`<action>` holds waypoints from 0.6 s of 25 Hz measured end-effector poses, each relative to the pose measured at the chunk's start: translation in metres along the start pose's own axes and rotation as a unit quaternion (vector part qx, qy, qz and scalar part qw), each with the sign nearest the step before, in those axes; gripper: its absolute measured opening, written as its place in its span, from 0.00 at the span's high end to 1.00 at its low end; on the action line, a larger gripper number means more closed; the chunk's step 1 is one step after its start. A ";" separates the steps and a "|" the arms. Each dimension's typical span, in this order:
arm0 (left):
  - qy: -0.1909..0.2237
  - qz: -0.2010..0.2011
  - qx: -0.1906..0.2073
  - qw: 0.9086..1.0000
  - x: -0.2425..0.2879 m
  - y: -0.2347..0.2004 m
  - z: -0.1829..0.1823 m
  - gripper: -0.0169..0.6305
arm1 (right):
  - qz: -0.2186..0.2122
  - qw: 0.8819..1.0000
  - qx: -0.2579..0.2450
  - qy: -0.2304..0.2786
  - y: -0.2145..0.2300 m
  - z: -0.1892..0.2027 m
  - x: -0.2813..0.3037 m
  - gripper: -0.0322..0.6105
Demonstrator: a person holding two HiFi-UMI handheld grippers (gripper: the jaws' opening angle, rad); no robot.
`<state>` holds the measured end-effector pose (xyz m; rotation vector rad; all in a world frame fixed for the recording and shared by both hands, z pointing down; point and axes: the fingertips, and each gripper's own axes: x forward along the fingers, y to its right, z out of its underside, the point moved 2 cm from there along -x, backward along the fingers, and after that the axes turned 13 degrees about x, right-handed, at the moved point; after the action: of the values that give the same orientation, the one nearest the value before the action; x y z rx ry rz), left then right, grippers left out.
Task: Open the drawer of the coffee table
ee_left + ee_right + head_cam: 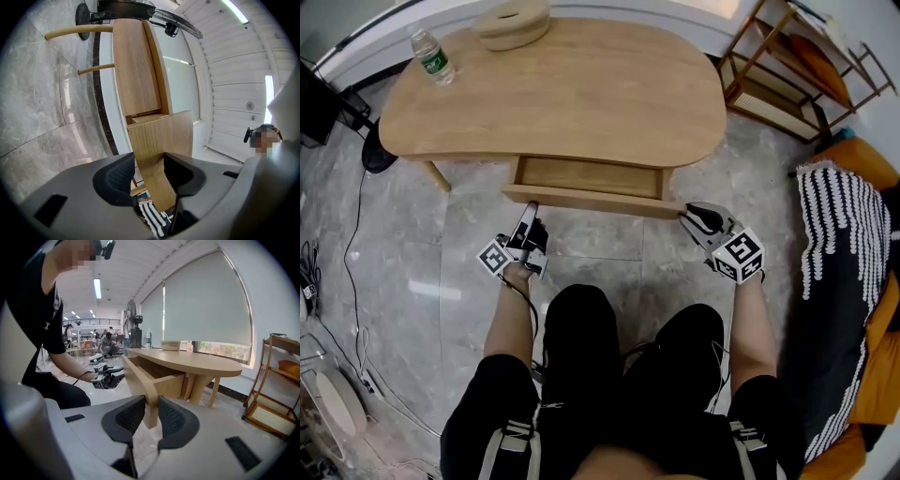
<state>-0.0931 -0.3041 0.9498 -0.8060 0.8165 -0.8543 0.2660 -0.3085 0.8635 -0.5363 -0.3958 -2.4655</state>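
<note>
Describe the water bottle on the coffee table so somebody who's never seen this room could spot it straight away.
Find the big oval light-wood coffee table with its drawer partly out. On its far left corner, as the head view shows it, stands the water bottle. It is clear plastic with a green label, unlike the low, round tan piece further along the back edge.

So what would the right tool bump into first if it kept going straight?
The drawer front. Its end sits right between the right tool's jaws, so going straight on would probably push into that panel at once.
</note>
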 end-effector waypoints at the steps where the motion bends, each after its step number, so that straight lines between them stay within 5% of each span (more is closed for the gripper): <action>1: -0.003 0.001 0.001 1.000 -0.002 0.002 0.002 0.66 | -0.002 1.000 -0.007 -0.001 0.000 0.001 -0.002 0.79; 6: -0.016 -0.021 0.002 1.000 -0.011 0.003 0.010 0.78 | -0.004 1.000 -0.019 -0.008 0.000 0.001 -0.005 0.79; 15: -0.004 -0.023 0.007 1.000 -0.016 -0.002 0.008 0.78 | -0.024 1.000 -0.011 -0.009 -0.009 0.005 -0.006 0.79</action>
<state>-0.0930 -0.2891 0.9597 -0.8181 0.7860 -0.8954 0.2661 -0.2963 0.8641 -0.5649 -0.3935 -2.5147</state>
